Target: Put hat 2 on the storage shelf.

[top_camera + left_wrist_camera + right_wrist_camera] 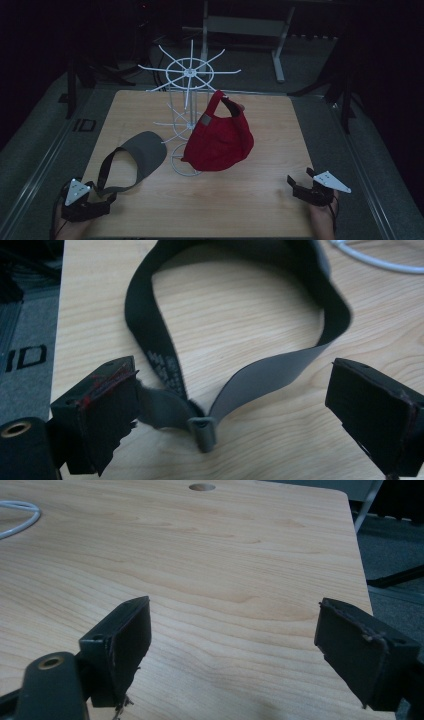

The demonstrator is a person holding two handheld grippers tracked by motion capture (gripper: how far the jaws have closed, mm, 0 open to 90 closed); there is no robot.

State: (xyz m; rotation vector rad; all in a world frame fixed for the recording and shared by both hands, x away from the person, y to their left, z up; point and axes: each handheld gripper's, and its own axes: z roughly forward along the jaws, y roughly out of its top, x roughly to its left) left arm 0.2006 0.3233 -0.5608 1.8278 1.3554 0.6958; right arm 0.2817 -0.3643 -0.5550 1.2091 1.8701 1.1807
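Note:
A grey visor (145,152) lies flat on the wooden table (260,200), left of centre, its strap (150,325) looping toward the near left corner. My left gripper (102,194) stands open at that corner. In the left gripper view its jaws (232,380) straddle the near end of the strap, and the grey buckle (202,432) lies between them on the table. A red cap (220,137) hangs on a white wire rack (190,75) at mid-table. My right gripper (300,177) stands open near the front right edge, with bare wood between its jaws (232,615).
The rack's round wire base (182,167) rests on the table in front of the cap; part of it shows as a white wire (370,260). A small hole (202,487) sits near the table's far edge. Dark floor and frame legs surround the table.

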